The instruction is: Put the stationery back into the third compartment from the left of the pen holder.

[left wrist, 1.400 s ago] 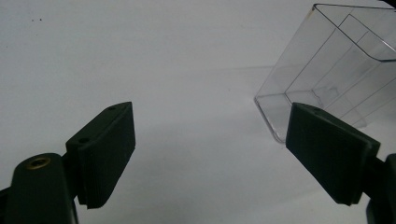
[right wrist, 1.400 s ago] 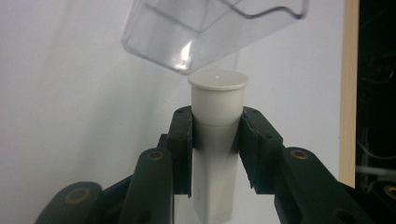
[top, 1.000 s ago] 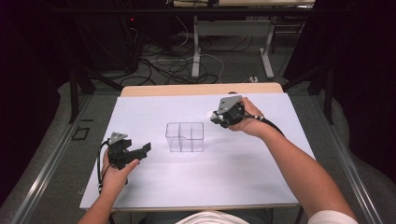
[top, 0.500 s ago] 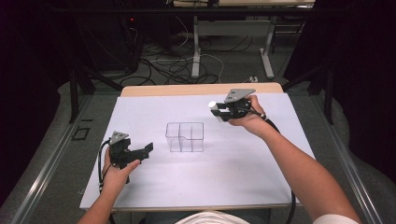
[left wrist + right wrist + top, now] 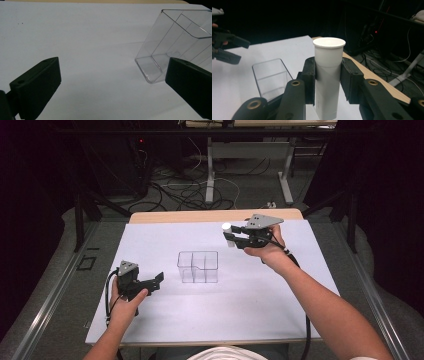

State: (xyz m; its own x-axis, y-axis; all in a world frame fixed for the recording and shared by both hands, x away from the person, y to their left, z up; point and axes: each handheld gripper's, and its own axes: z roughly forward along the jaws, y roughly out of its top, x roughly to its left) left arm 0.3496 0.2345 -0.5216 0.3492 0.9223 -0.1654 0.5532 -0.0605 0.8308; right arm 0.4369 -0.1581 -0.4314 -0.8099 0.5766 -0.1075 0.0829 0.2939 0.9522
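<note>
Left gripper (image 5: 159, 281) sat low over the near-left of the surface (image 5: 165, 320), jaws wide apart, holding nothing, pointed toward the clear divided box (image 5: 198, 267). In the left gripper view the box (image 5: 175, 47) showed just ahead and to one side, apart from both jaws.

Box stood upright mid-surface, compartments looked empty as far as I could tell.

Right gripper (image 5: 231, 239) was up off the surface, beyond and to the right of the box, jaws clamped on a white tube (image 5: 227, 234) held roughly upright, flared cap on top. The right gripper view showed the tube (image 5: 327, 77) pinched on both sides just below the cap, the lower end hanging free.

Read: carry step, tube lifted and not yet over the box. Next move would call for bringing it above one compartment, keeping it vertical, lowering it clear of the divider walls, then letting go. Left gripper could brace the box; light plastic, likely to slide.
</note>
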